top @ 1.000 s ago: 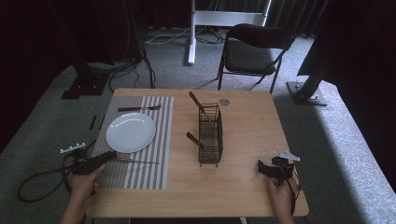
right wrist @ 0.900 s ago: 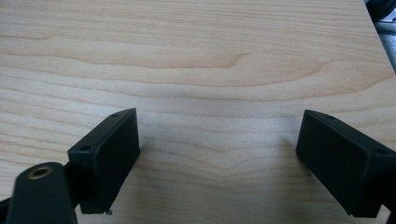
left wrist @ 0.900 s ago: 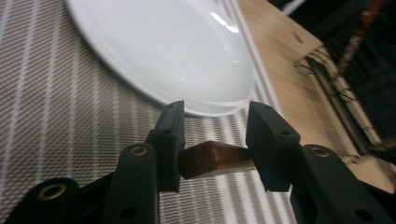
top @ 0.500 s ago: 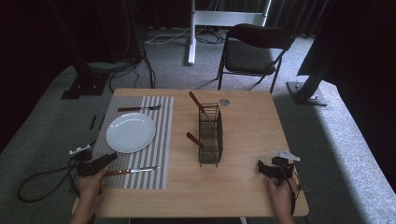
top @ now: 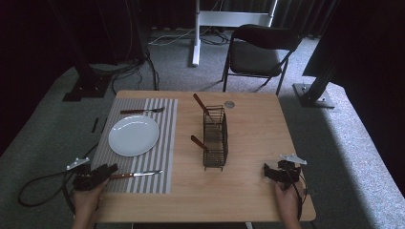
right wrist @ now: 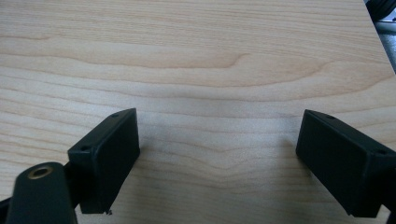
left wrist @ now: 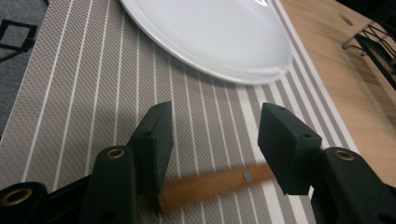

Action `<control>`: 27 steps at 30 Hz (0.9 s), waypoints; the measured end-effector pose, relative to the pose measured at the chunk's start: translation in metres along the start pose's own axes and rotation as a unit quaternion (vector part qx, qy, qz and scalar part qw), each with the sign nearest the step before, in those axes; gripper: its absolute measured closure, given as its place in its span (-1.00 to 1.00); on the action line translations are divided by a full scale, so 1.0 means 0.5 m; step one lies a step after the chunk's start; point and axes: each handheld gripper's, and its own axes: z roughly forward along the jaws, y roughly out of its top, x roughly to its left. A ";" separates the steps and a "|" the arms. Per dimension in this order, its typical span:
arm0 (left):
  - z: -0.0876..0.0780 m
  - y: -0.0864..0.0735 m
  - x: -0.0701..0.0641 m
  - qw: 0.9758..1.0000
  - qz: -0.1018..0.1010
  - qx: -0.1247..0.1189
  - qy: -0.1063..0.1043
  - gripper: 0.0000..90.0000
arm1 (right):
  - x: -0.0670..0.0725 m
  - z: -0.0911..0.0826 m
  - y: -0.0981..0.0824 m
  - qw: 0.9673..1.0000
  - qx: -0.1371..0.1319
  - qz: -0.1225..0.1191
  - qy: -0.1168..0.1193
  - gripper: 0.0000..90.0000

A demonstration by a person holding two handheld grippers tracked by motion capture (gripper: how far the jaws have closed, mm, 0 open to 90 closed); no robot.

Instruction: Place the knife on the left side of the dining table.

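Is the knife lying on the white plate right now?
No, the knife lies on the striped placemat, on the person's side of the plate.

text: none legible | labels: none legible | brands: none legible | numbers: none legible | signs: none legible

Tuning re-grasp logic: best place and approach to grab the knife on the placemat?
Grip the knife by its wooden handle, coming from the mat's left edge, where the left gripper already is. It lies flat, blade pointing toward the table's middle, so the thicker handle gives the pads purchase. The jaws straddle it, apparently without pressing.
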 end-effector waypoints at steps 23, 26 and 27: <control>-0.011 -0.072 -0.011 0.998 0.027 0.004 0.049 -0.01 | 0.000 0.000 0.000 1.000 0.000 0.000 0.000 -0.72; -0.009 -0.078 -0.022 0.998 0.037 0.008 0.045 -0.03 | 0.000 0.000 0.000 1.000 0.000 0.000 0.000 -0.72; -0.008 -0.079 -0.027 0.998 0.037 0.013 0.042 -0.06 | 0.000 0.000 0.000 1.000 0.000 0.000 0.000 -0.72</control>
